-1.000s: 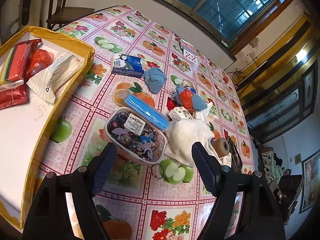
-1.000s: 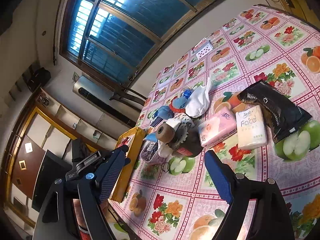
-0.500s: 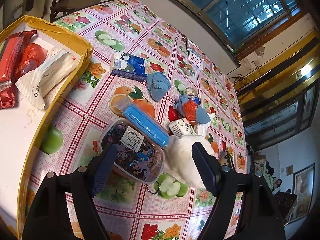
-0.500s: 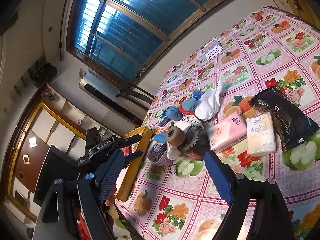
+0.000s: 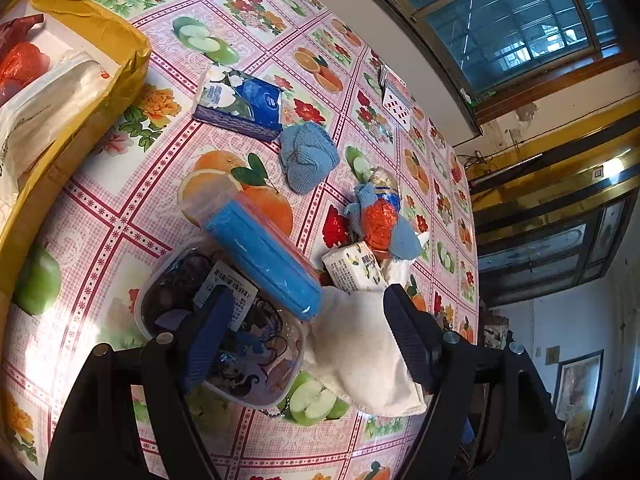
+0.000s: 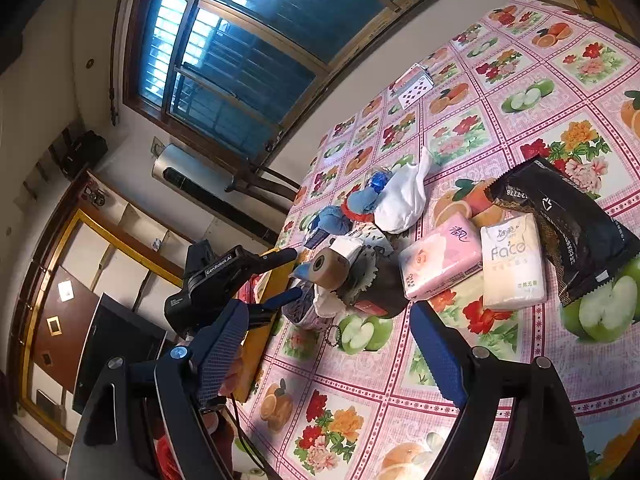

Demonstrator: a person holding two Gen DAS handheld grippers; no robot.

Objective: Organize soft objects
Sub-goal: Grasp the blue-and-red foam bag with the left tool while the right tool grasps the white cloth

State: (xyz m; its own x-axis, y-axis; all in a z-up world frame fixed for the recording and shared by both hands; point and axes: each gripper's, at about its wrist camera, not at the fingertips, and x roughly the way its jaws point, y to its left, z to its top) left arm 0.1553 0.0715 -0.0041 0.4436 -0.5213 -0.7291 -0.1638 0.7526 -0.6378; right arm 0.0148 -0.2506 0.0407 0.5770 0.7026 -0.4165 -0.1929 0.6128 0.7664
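While the cream-white folded cloth (image 5: 360, 356) lies on the fruit-print tablecloth (image 5: 120, 208) between the fingers of the left claw (image 5: 308, 340), gaping wide and empty, I'd drop straight down and pinch its thick middle. Keep clear of the clear plastic tub of trinkets (image 5: 216, 320) under the near finger. Well back, the right claw (image 6: 332, 352) hangs equally wide, holding nothing.

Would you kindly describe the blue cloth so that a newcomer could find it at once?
On the fruit-print table, look just past the printed orange, beside the blue tissue pack. The blue cloth lies there, bunched into a knitted ball, apart from the central pile. Unlike the white cloth, it is pale blue and nothing overlaps it.
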